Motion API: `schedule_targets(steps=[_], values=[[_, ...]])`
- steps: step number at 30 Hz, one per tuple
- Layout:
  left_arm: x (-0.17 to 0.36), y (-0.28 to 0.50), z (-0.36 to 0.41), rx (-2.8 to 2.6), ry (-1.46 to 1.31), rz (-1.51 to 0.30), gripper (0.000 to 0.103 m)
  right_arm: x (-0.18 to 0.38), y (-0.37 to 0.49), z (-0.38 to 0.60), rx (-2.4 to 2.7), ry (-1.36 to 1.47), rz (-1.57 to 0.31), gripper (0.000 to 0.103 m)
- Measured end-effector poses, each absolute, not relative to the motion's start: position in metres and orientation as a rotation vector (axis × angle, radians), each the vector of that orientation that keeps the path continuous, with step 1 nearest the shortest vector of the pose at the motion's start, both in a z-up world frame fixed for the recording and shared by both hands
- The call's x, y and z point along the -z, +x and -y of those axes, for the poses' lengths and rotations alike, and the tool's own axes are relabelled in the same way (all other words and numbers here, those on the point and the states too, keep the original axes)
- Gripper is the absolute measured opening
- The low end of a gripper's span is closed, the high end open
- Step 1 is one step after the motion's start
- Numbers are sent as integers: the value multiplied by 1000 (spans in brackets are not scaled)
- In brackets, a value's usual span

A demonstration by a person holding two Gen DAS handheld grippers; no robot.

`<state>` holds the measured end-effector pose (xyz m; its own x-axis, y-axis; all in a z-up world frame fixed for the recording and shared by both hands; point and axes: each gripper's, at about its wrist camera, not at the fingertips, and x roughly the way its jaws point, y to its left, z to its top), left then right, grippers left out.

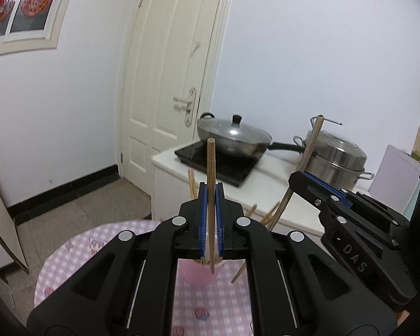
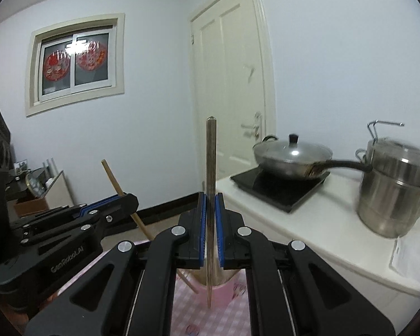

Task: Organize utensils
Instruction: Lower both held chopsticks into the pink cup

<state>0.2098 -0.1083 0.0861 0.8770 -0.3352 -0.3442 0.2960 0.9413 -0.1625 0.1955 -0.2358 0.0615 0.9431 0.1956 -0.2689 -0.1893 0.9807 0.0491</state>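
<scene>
My left gripper is shut on a wooden chopstick held upright above a pink cup that holds several more chopsticks. My right gripper is shut on another chopstick, also upright, over the same pink cup. In the left wrist view the right gripper shows at the right with its chopstick tilted. In the right wrist view the left gripper shows at the left with its chopstick tilted. The cup stands on a pink checked tablecloth.
A white counter behind the table carries a black induction hob, a lidded wok and a steel steamer pot. A white door and a window are in the walls. A white card lies on the counter.
</scene>
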Motion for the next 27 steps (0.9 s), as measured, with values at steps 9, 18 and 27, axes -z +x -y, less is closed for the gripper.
schedule_targets(steps=[9,18,27], values=[[-83,232,121,317,-94,-351,6,-52,218,245,-190,60,-222,5],[-56,242,124,324,-57,-401,6,-27,235,246,-224,71,-261,5],[-28,251,129,317,-31,-459,6,-15,232,249,-256,71,-284,5]])
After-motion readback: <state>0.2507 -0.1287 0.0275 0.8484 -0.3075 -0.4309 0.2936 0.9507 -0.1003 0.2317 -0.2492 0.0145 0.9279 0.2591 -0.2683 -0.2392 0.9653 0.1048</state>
